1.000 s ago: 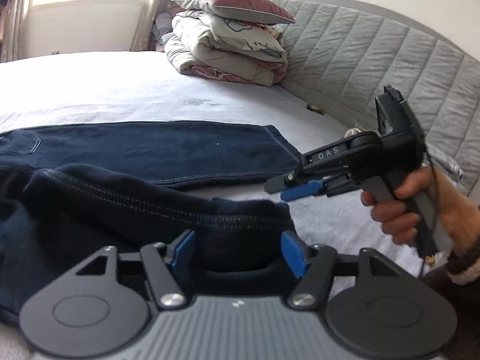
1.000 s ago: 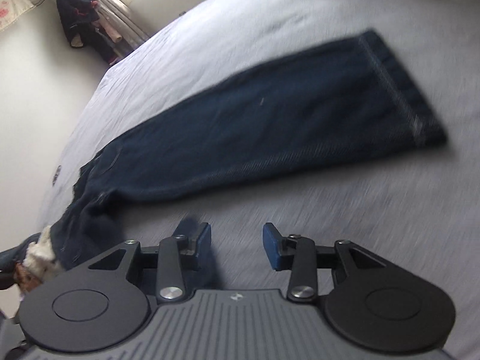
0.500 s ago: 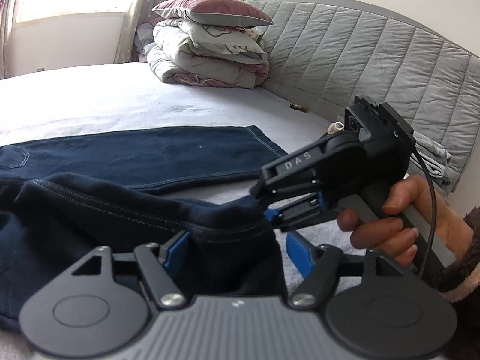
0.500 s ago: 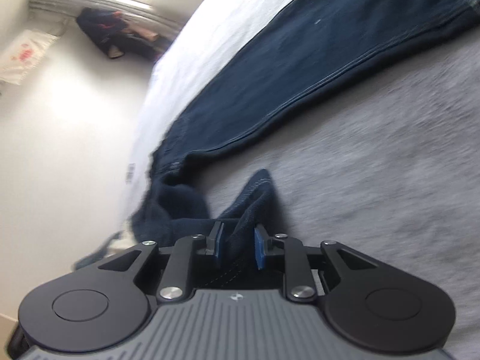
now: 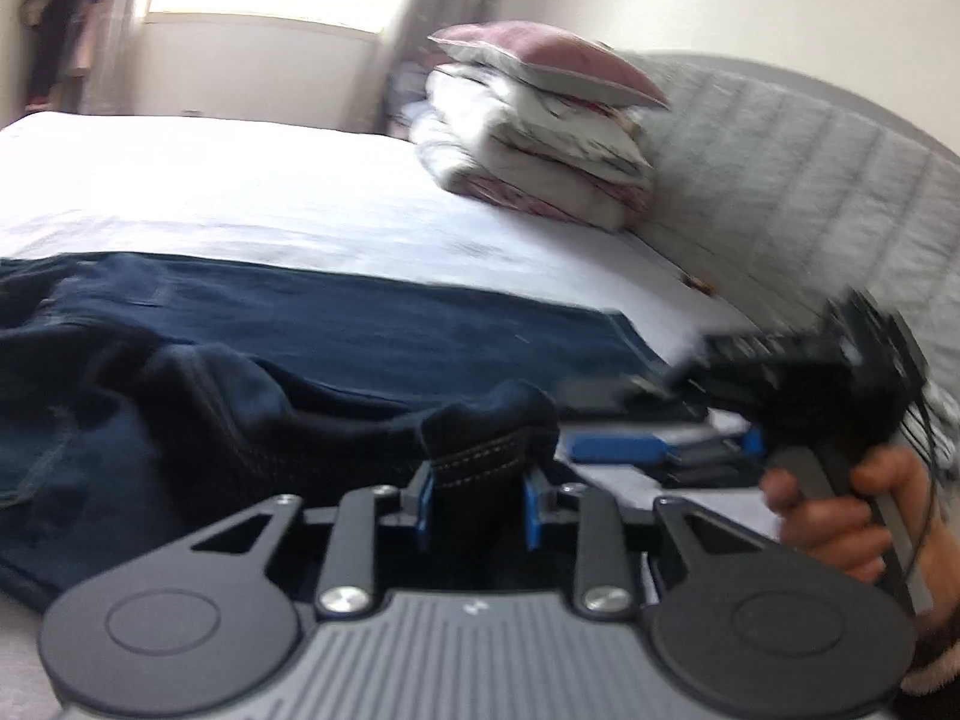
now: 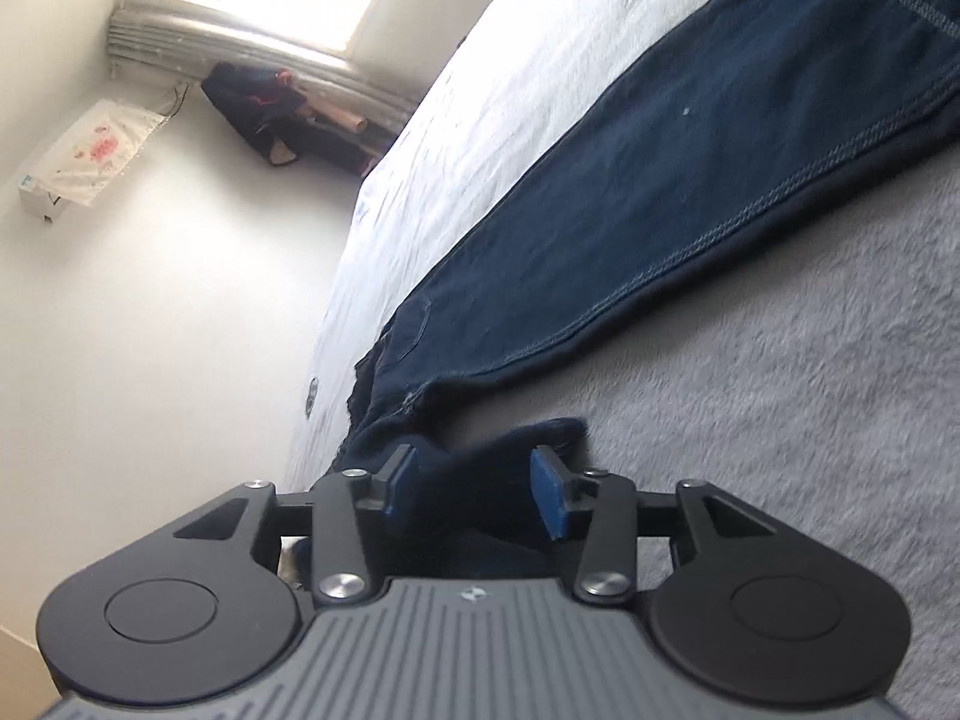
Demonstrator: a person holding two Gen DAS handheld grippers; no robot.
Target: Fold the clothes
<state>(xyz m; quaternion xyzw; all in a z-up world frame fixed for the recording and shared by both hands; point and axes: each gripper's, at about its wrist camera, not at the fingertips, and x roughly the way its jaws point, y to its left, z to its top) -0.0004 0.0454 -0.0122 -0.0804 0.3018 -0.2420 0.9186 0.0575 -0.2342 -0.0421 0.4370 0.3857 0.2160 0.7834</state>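
bed (image 5: 240,192): white sheet | on it: dark jeans (image 5: 360,324), folded bedding stack (image 5: 540,162)

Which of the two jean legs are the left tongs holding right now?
The near, bunched-up leg: its stitched hem sits pinched between the left tongs. The other leg lies flat and stretched out on the bed further away, untouched.

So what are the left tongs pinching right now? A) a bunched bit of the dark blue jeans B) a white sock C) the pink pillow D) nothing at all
A: in the left wrist view the left tongs are shut on a bunched fold of the jeans, stitched seam showing between the blue pads.
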